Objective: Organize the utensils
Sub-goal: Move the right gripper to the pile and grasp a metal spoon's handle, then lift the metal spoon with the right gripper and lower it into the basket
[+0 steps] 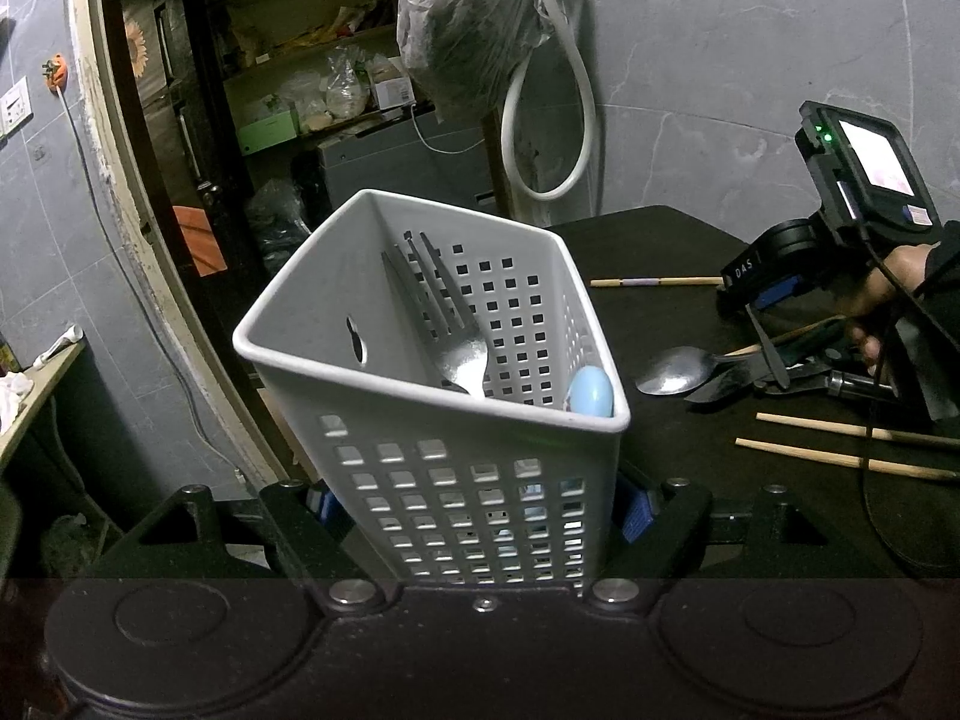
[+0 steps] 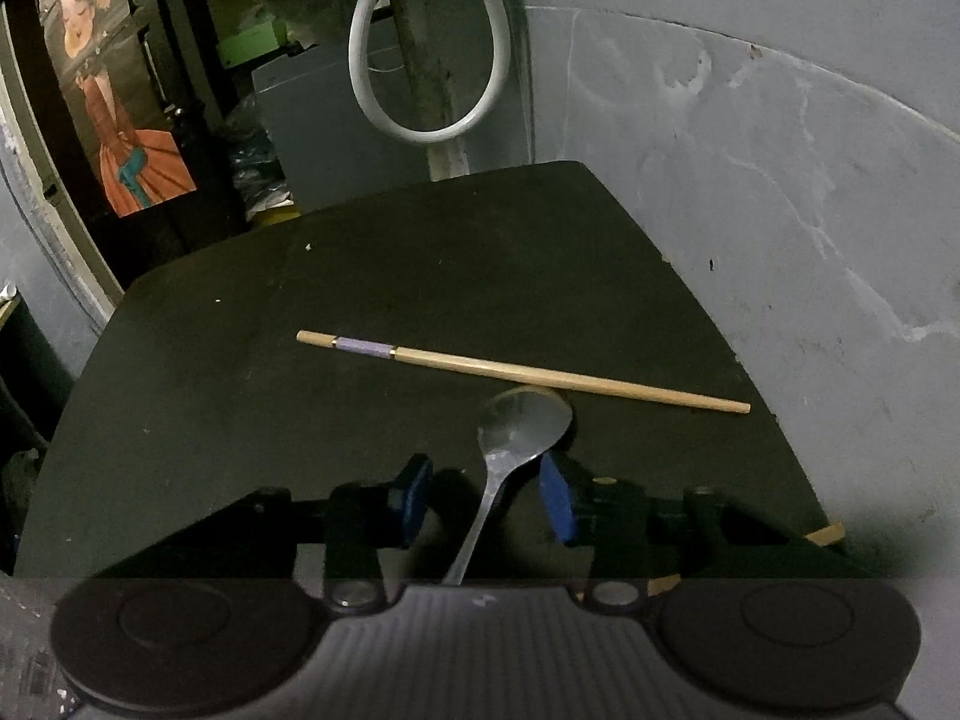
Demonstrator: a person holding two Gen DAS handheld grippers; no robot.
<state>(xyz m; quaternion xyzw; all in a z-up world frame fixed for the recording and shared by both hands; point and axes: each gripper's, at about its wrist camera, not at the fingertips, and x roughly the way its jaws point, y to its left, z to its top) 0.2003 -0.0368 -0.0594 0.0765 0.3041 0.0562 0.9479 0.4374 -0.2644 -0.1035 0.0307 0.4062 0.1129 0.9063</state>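
My left gripper (image 1: 480, 507) is shut on a white perforated utensil basket (image 1: 444, 468), its blue pads pressing both sides. The basket holds a metal fork (image 1: 462, 348) and a light blue utensil end (image 1: 591, 393). In the right wrist view a metal spoon (image 2: 516, 426) lies on the black table (image 2: 240, 390), its handle running back between the fingers of my right gripper (image 2: 489, 501), which is open around it. The spoon (image 1: 675, 369) and right gripper (image 1: 774, 369) also show in the left wrist view.
A chopstick with a purple band (image 2: 522, 372) lies just beyond the spoon. Two more chopsticks (image 1: 846, 444) lie at the table's right. A grey wall (image 2: 750, 150) stands behind the table; a white hose (image 2: 432, 60) and a bagged bundle (image 1: 474, 30) hang there.
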